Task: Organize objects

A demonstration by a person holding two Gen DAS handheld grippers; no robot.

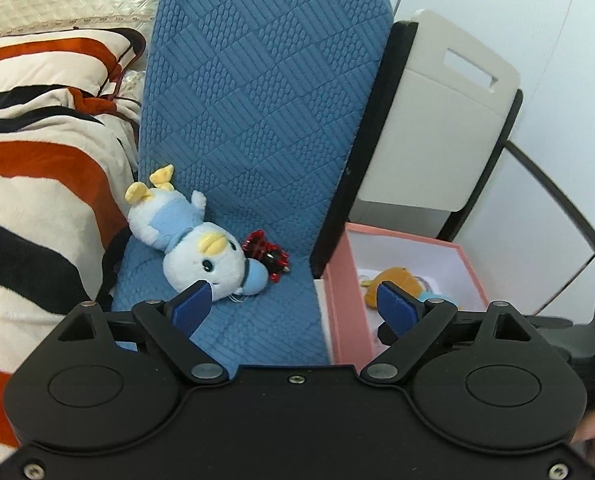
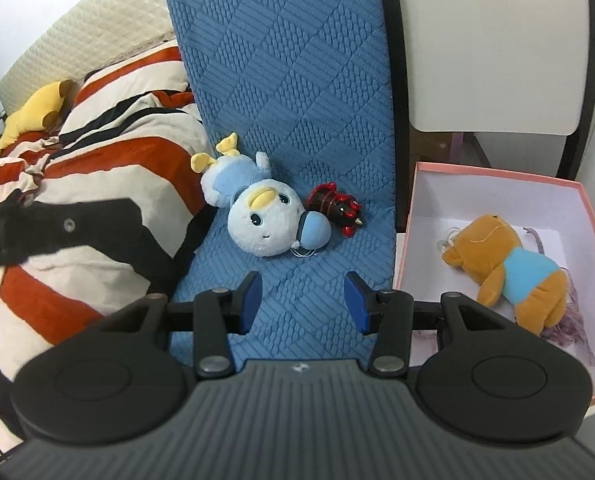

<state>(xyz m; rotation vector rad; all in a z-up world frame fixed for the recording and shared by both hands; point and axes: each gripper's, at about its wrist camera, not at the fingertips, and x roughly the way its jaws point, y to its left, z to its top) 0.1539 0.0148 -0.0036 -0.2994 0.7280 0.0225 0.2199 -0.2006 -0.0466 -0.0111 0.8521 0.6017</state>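
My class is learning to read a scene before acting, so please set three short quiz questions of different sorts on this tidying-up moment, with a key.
1. True or false: the brown bear plush already lies inside the pink box.
2. Multiple choice: What touches the head of the blue penguin plush on the blue mat? A) a yellow cup B) the red and black toy C) a green ball
3. Fill in: both the left gripper and the right gripper are ____ and hold nothing.

Key: 1 true; 2 B; 3 open.
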